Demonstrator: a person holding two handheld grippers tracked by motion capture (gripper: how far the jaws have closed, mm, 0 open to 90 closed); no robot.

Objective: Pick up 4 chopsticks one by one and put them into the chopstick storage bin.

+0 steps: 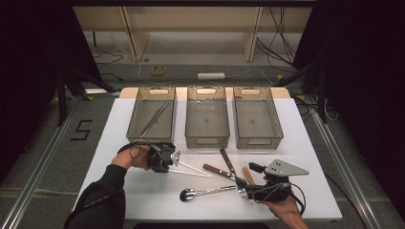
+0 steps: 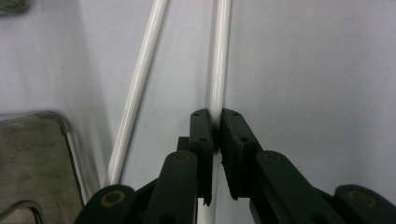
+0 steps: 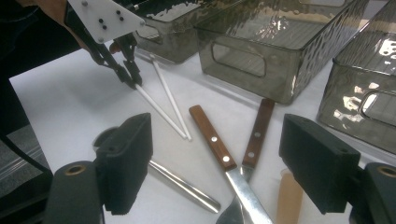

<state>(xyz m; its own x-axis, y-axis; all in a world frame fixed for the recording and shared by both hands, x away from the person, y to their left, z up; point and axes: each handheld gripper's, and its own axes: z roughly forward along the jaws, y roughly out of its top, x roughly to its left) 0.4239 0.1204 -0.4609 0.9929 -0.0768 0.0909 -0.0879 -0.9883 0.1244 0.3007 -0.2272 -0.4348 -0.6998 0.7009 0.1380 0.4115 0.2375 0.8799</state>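
Two white chopsticks (image 1: 193, 169) lie in a narrow V on the white table, left of centre. My left gripper (image 1: 174, 160) is shut on one of them. In the left gripper view its tips (image 2: 215, 116) pinch the right-hand chopstick (image 2: 219, 70), while the other chopstick (image 2: 140, 79) lies free beside it. From the right gripper view I see that left gripper (image 3: 133, 79) holding the chopsticks' (image 3: 163, 102) far end. My right gripper (image 1: 246, 179) hovers open near the table's front, its wide jaws (image 3: 224, 140) empty above the cutlery.
Three smoky clear bins (image 1: 152, 136) (image 1: 207, 140) (image 1: 258, 141) stand in a row at the back; the left one holds long metal utensils. Two wooden-handled knives (image 3: 212, 137) (image 3: 257, 128), a metal spoon (image 1: 191, 194) and a pale wooden stick (image 1: 248, 175) lie near the right gripper.
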